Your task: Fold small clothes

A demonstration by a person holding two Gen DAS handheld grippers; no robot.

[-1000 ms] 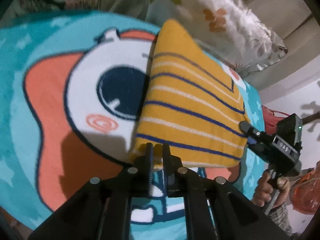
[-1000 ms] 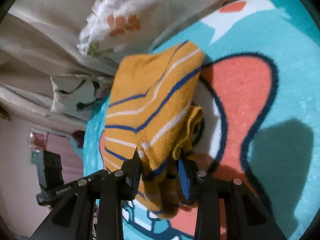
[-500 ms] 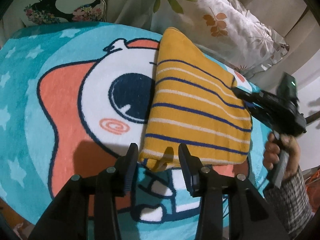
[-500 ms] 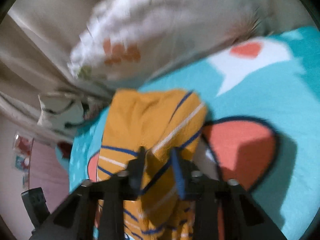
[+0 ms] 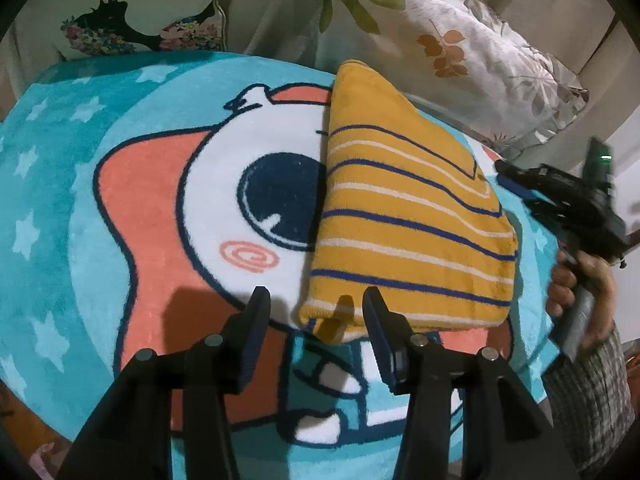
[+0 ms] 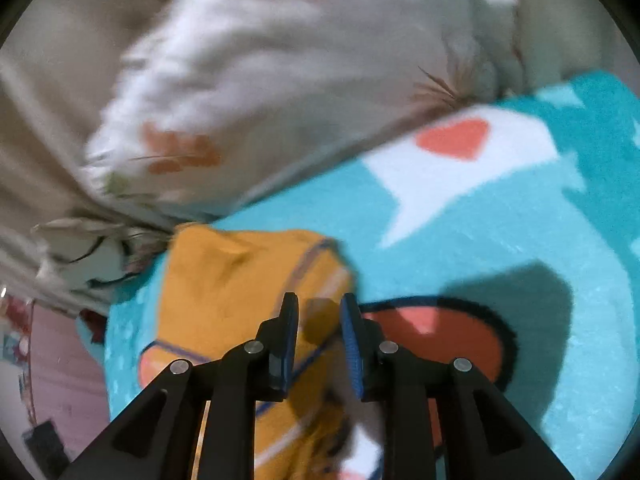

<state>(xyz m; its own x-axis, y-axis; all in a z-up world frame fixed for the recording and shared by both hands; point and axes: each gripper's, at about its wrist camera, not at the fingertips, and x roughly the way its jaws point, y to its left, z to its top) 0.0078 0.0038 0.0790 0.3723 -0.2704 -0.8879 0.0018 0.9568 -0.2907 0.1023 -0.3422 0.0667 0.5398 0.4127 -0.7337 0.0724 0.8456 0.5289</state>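
Observation:
A mustard-yellow garment (image 5: pixel 408 216) with navy and white stripes lies folded flat on a turquoise cartoon blanket (image 5: pixel 120 216). My left gripper (image 5: pixel 316 312) hovers over the garment's near corner. Its jaws are opening, and the corner sits between them without either pad touching it. In the left wrist view my right gripper (image 5: pixel 506 172) hangs at the garment's far right corner, held by a hand. In the blurred right wrist view, my right gripper (image 6: pixel 319 320) has a narrow gap that is opening. The garment (image 6: pixel 224 288) lies below it and is not pinched.
Floral pillows (image 5: pixel 460 40) and a cushion with a dark print (image 5: pixel 140 20) line the back edge of the blanket. A hand with a checked sleeve (image 5: pixel 584 368) is at the right. The blanket (image 6: pixel 520 220) stretches right of the garment, past a heart speech bubble (image 6: pixel 456 140).
The left gripper let go of the garment's near edge and opened wide. The right gripper laid its lifted fold down, released it and drew back toward the pillows. The garment now lies flat.

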